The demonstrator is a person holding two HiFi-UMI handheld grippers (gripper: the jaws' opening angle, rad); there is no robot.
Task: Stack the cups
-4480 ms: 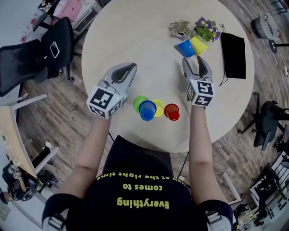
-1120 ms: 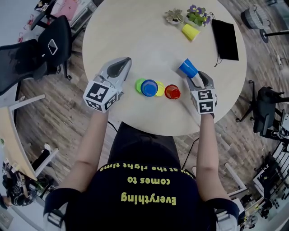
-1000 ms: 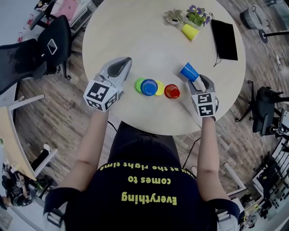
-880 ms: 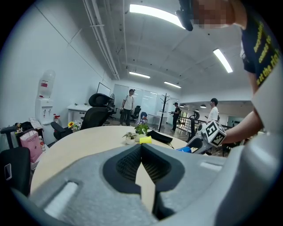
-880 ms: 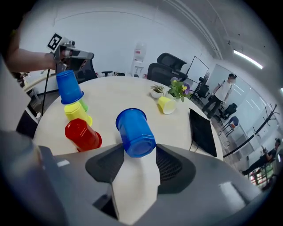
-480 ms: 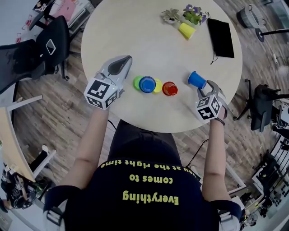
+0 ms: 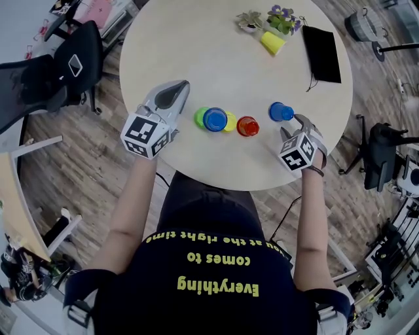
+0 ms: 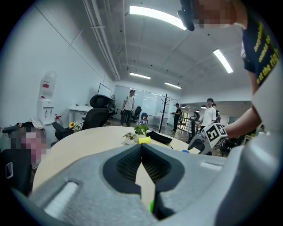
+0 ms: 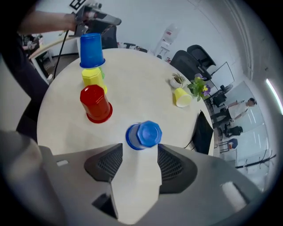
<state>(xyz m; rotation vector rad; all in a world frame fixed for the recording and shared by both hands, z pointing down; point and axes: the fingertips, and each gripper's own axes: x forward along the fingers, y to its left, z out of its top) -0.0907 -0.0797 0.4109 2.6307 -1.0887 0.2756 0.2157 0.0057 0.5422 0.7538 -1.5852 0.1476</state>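
Note:
A blue cup (image 7: 280, 112) (image 9: 143, 134) stands mouth-down on the round table (image 7: 216, 59), just ahead of my right gripper (image 7: 292, 124) (image 9: 139, 152). Its jaws are opening, and the pads stand off the cup with nothing between them. To the left stand a red cup (image 7: 247, 126) (image 9: 95, 103) and a second blue cup (image 7: 215, 120) (image 9: 91, 48) on top of a yellow one (image 9: 93, 77), with a green cup (image 7: 201, 116) against them. My left gripper (image 7: 177, 91) (image 8: 141, 152) hovers shut and empty, left of the green cup.
Another yellow cup (image 7: 272, 42) (image 9: 181, 97) lies on its side at the far edge beside two small potted plants (image 7: 280, 19). A black pouch (image 7: 324, 44) lies at the far right. Office chairs (image 7: 59, 72) stand left of the table, and people stand far off.
My right gripper brought the blue cup down to the table's right side, set it mouth-down beside the red cup and let it go. The left gripper has stayed put.

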